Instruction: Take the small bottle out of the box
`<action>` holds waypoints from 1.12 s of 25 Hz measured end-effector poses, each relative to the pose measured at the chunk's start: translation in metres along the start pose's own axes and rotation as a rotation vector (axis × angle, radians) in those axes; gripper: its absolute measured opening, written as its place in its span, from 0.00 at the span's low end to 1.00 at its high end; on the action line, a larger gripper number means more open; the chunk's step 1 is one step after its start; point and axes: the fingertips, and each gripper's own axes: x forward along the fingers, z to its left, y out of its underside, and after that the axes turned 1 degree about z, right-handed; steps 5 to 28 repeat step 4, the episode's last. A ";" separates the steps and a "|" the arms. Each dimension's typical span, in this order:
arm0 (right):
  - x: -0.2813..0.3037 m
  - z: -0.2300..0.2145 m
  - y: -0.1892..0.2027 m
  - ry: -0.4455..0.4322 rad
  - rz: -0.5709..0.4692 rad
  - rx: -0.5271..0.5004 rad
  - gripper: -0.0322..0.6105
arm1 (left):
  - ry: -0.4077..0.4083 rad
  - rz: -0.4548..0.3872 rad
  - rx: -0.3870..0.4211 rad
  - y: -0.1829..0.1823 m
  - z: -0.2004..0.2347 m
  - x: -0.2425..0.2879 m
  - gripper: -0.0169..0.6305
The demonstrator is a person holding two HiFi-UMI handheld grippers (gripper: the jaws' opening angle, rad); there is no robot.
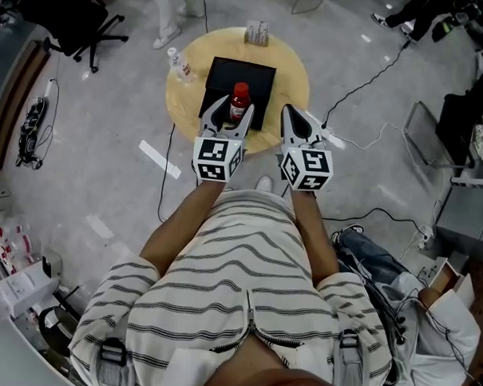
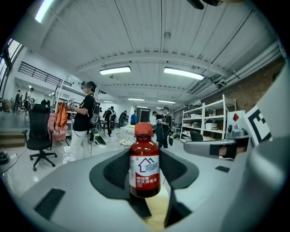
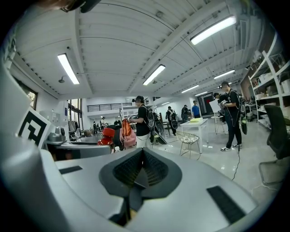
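— One round wooden table (image 1: 291,74) stands on the grey floor, yes? What is the biggest thing on it?
— A black box (image 1: 259,73), flat and open on top, near the middle of the table. Its near edge is close to the two grippers.
— And the grippers, how do they stand?
— The left gripper (image 1: 231,112) reaches over the near edge of the box. Its jaws are a narrow way apart and they press on the small bottle (image 2: 144,167) from both sides. The right gripper (image 3: 142,159) is just beside it, to the right, over the near part of the table. Its jaws are brought fully together and nothing is between them.
— Is there something else on the table?
— A clear water bottle (image 1: 180,66) at the left rim, well apart from the box.
— Where is the small bottle exactly?
— It is upright between the left jaws, at the near edge of the box in the head view. It is dark red-brown with a white and red label. Light wood shows below it in the left gripper view. Whether its base is inside the box or above it, I cannot tell.
— And the smallest part?
— The red cap (image 2: 143,128), on top of the bottle.
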 end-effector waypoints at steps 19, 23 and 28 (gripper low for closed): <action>-0.001 -0.002 0.000 -0.001 -0.001 0.001 0.08 | -0.001 -0.011 0.010 -0.002 -0.002 0.000 0.36; -0.001 -0.002 0.000 -0.001 -0.001 0.001 0.08 | -0.001 -0.011 0.010 -0.002 -0.002 0.000 0.36; -0.001 -0.002 0.000 -0.001 -0.001 0.001 0.08 | -0.001 -0.011 0.010 -0.002 -0.002 0.000 0.36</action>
